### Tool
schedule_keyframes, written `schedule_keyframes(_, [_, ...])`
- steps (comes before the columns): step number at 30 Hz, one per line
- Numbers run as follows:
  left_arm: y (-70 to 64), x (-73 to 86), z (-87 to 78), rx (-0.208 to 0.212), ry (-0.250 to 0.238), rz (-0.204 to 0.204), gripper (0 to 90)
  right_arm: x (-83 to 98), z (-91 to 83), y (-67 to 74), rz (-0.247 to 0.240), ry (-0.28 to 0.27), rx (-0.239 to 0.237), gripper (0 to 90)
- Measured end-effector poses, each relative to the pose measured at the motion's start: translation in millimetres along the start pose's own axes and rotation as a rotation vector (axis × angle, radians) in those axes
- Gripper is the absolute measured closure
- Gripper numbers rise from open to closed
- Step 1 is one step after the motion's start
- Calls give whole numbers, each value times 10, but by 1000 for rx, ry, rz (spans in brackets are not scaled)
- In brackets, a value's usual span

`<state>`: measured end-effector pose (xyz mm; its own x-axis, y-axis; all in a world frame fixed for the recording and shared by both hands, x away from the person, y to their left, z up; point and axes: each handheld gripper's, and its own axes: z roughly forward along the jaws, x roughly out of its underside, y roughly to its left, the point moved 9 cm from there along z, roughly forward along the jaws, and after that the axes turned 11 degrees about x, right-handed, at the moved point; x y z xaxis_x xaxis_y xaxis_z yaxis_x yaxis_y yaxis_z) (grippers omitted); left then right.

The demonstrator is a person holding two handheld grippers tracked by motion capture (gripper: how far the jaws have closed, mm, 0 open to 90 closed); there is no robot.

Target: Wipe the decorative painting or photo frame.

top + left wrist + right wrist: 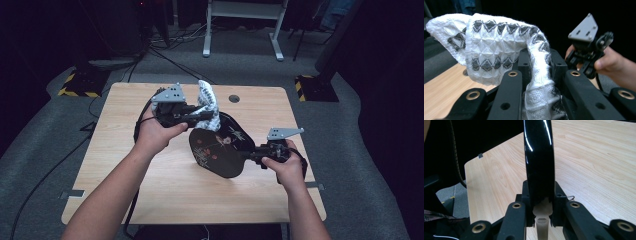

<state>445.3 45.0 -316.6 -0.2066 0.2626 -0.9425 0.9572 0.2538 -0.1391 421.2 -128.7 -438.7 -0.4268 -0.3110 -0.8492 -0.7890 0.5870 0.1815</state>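
Your table [130, 165] is a light wood top with rounded corners and a small round grommet [234, 99] near its far edge; grey carpet lies all around it, with a white desk frame [243, 25] standing well beyond.

Above the table's middle you hold a black plate [220, 147], tilted up on its edge so its decorated face, with small red and white flower marks, looks toward you and to your left. In the right gripper view you see that plate edge-on, a glossy black rim rising straight up between the jaws, with the wood top behind it.

The cloth [209, 102] comes next: white, woven with rows of grey diamonds, bunched and standing up just beside the plate's far upper edge. In the left gripper view the cloth [499, 55] drapes up and over out of the jaws, with one fold hanging to the left.

Your left gripper [200, 117] is clenched on the cloth, its jaws pointing right toward the plate's upper rim. From its camera you also see your other hand [611, 62] farther off.

Your right gripper [255, 154] is clamped on the plate's lower right rim, jaws pressed on both faces, held level at the table's right side.
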Motion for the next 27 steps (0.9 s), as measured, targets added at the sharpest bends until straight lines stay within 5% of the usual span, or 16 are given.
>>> schedule_keyframes(8, [-13, -168, 97, 12, -17, 21, 761, 0, 0, -1, 0, 0, -1, 785])
schedule_keyframes(19, [9, -185, 269, 28, -34, 10, 760, 1, 1, -4, 0, -3, -3, 785])
schedule_keyframes(27, [141, -38, 310, -26, 4, 15, 760, 1, 1, -2, -1, -3, -1, 785])
